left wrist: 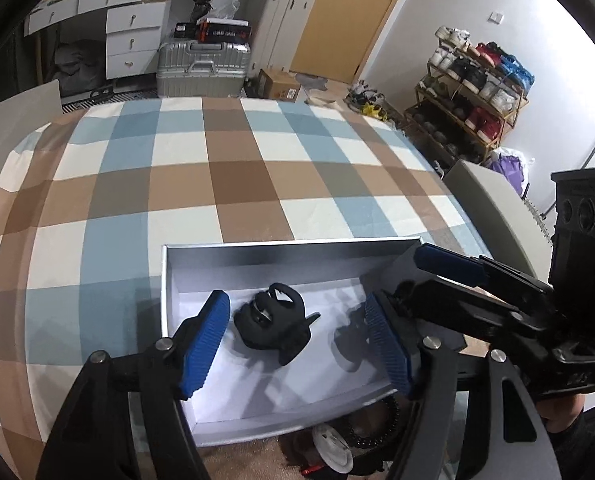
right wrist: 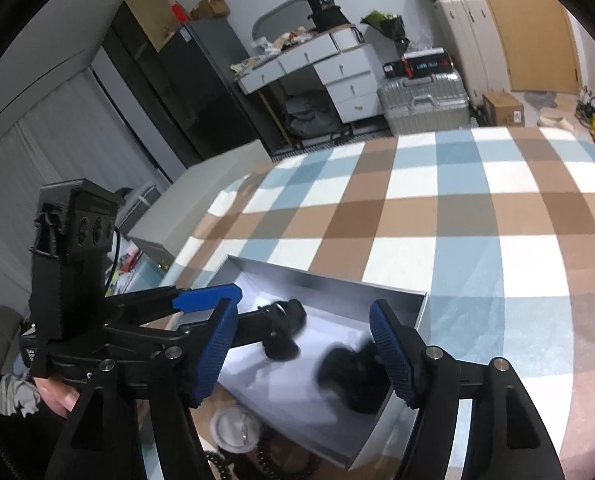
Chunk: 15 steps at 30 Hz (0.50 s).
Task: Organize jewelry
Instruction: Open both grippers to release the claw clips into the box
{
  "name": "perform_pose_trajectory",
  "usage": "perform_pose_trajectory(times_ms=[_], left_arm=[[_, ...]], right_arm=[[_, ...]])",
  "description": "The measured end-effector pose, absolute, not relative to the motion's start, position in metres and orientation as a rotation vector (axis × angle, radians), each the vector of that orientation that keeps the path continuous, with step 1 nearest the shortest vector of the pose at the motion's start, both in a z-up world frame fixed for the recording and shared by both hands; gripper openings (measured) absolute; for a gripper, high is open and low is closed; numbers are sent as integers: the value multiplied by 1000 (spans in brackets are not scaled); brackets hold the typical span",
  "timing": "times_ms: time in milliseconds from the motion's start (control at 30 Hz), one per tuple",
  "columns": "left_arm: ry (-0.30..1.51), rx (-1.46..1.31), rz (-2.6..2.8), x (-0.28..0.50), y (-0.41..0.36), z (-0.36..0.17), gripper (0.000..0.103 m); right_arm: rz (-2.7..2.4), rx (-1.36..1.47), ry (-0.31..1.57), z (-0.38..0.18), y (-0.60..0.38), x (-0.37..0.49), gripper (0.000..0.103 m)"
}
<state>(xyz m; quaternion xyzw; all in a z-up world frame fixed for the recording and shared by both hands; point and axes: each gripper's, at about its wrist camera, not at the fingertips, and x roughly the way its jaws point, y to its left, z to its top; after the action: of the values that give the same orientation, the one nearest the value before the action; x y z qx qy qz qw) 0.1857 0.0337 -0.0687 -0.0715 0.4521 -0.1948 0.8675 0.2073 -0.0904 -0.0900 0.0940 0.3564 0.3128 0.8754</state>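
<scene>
Both tongs hang over a shallow grey box (left wrist: 169, 280) that stands on a bed with a checked cover (left wrist: 233, 176) in blue, brown and white. Left tongs (left wrist: 297, 344), seen from their own camera, have the blue ribbed pads (left wrist: 205, 344) spread wide, and nothing is pinched between them. One black hair claw clip (left wrist: 275, 322) lies on the white floor of the box, between the two pads but nearer to the left one, and it touches neither.

Right tongs (right wrist: 303, 356) are also spread, with their pads (right wrist: 393, 356) apart and nothing pressed between them. From the right camera a second black clip (right wrist: 353, 376) lies in the box, blurred, between the pads and close to the right-hand one; whether it touches that pad I cannot tell. Same camera shows the first clip (right wrist: 283, 330) further back in the box, partly behind the finger of the left tongs that reaches in from the left side.

Outside the box, at its near edge, a white round thing (left wrist: 331, 446) and a black beaded ring or bracelet (left wrist: 373, 420) lie on the cover. They are partly hidden by the tongs, so I cannot say more about them. A person's hand (right wrist: 55, 394) holds the left tongs at the lower left of the right camera view.
</scene>
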Motion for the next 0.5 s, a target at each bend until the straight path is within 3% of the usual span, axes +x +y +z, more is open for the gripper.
perform_pose_trajectory(times_ms=[133, 433, 500], left_arm=[[911, -135, -390, 178, 35, -60, 70], [829, -103, -366, 153, 31, -38, 71], [808, -97, -354, 146, 30, -33, 78]], right_arm=[[617, 197, 681, -77, -98, 192, 83], [571, 180, 571, -52, -108, 154, 97], [560, 173, 531, -45, -110, 142, 100]])
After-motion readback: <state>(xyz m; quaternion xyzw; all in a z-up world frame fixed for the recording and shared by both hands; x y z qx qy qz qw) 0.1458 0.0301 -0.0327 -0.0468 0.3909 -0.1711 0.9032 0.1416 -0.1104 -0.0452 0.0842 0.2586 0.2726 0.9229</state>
